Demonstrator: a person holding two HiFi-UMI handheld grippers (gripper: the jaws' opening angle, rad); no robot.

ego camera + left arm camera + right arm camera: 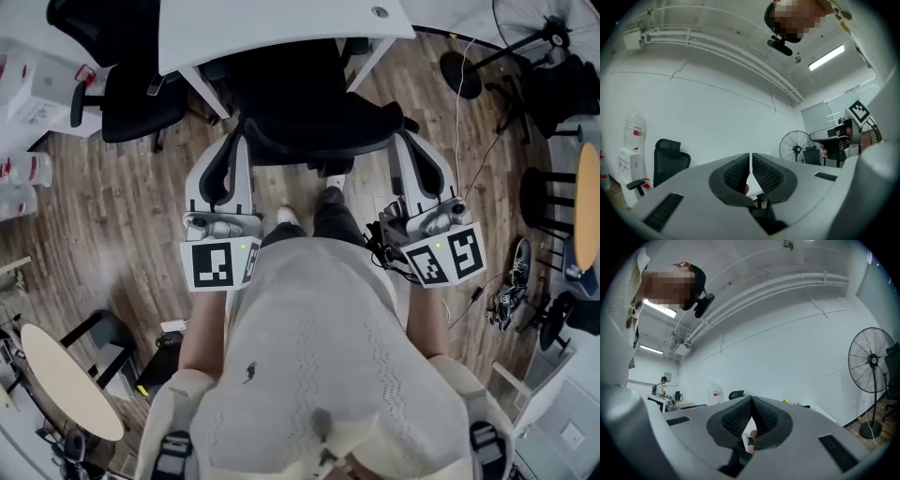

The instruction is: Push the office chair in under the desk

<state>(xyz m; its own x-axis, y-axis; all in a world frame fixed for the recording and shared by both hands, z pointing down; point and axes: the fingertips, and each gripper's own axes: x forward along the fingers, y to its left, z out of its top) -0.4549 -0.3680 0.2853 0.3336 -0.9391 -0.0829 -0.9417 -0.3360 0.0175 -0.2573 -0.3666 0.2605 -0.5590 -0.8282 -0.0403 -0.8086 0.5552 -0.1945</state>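
Note:
From the head view, the black office chair [309, 108] stands with its seat partly under the white desk [281, 28], its back toward me. My left gripper [234, 141] and right gripper [403, 141] are held out level on either side of the chair's back. Whether they touch it I cannot tell. In the left gripper view the jaws [750, 159] are shut with nothing between them, and only the room beyond shows. The right gripper view has its jaws [751, 404] shut and empty too. Neither gripper view shows the chair.
A second black chair [131, 94] stands left of the desk. A floor fan [534, 28] and cables lie at the right, with a round table [589, 197] and shoes [516, 272] there. Another round table [66, 384] is at the lower left. A water dispenser [633, 154] stands by the wall.

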